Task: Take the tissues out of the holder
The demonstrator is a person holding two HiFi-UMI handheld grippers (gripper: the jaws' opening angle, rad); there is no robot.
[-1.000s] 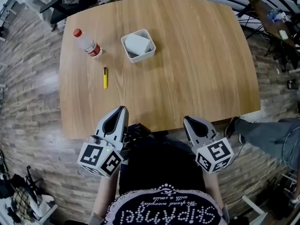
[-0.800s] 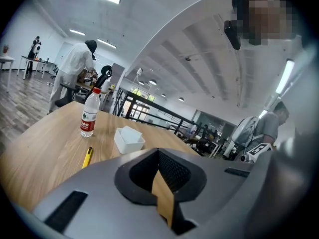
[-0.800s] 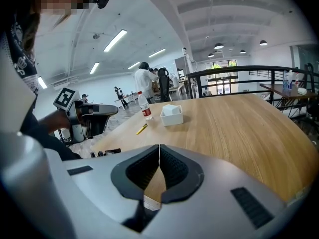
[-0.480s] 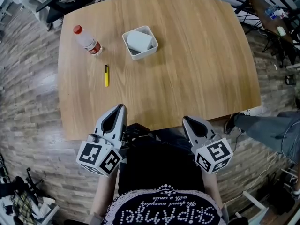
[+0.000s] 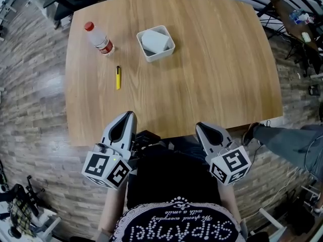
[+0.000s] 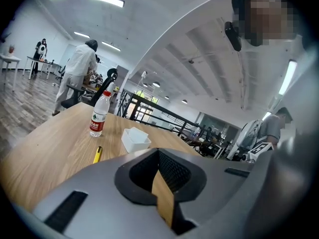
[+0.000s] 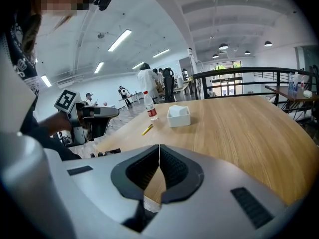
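White holder [image 5: 161, 55] skewed to table [image 5: 217, 74] edge, tissues [image 5: 155, 41] flat inside; left gripper [image 5: 130, 115], right gripper [image 5: 200, 125] both closed, empty.

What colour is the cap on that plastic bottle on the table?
Red. The cap shows best in the head view.
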